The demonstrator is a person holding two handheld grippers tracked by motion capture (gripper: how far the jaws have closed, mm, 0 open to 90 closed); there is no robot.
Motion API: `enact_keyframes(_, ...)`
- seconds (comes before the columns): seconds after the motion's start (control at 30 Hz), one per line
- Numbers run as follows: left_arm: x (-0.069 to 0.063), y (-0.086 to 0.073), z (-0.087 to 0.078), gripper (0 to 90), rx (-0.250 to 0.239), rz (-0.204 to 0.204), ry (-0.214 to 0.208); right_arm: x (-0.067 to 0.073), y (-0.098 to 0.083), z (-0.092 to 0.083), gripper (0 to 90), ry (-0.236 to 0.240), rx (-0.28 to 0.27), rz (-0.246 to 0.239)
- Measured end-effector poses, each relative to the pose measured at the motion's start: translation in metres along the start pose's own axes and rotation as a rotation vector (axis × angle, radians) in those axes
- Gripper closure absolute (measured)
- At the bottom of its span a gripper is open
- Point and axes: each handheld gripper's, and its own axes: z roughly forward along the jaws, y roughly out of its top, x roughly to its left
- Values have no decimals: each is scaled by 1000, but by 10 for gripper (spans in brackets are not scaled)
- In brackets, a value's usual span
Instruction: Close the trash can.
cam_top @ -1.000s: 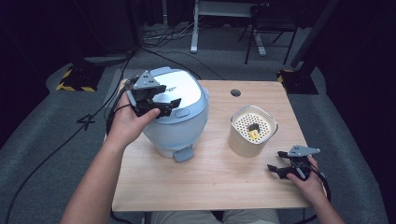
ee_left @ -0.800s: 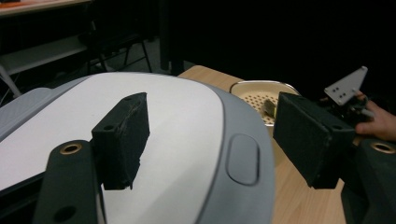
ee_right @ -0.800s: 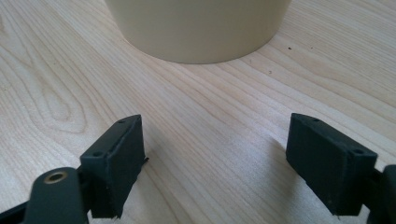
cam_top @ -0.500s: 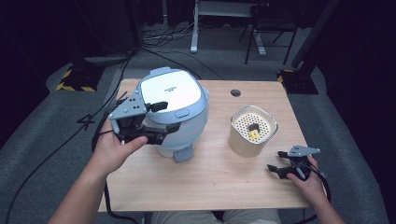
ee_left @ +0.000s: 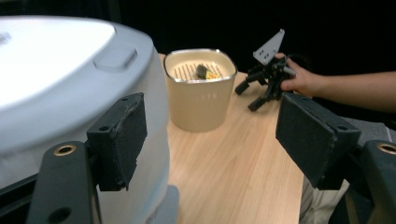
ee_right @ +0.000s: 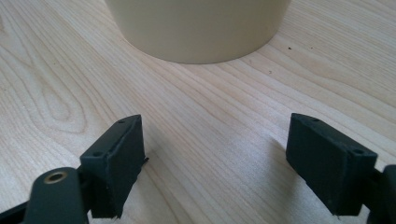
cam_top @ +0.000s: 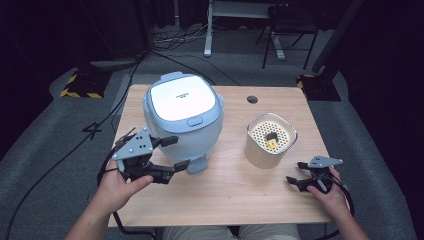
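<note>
We find the pale blue rice cooker (cam_top: pixel 183 120), lid down, standing on the left half of the wooden worktop (cam_top: pixel 235 190), with the left gripper (cam_top: pixel 170 154) just beside its front left flank, jaws wide, having just been opening, and nothing between them. To its right stands the beige perforated-top container (cam_top: pixel 270 140). The right gripper (cam_top: pixel 295 172) rests near the worktop's front right edge, jaws apart and empty.

On the table (cam_top: pixel 235 200) the rice cooker (cam_top: pixel 183 117) stands at the left, the perforated container (cam_top: pixel 270 140) to its right. The left tool (cam_top: pixel 170 152) sits before the cooker, the right tool (cam_top: pixel 295 172) right of the container.
</note>
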Motion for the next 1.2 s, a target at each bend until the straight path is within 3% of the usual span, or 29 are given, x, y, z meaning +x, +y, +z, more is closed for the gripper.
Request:
enact_keyframes(0.2, 2, -29, 10, 250, 32, -11, 20, 0, 0, 0, 196, -1, 0, 0)
enact_keyframes(0.4, 7, -56, 17, 248, 58, -15, 65, 0, 0, 0, 196, -1, 0, 0)
enact_keyframes(0.87, 19, -117, 36, 245, 136, -134, 103, 0, 0, 0, 196, 0, 0, 1)
enact_keyframes(1.2, 23, -148, 59, 240, 331, -153, 169, 0, 0, 0, 196, -1, -1, 0)
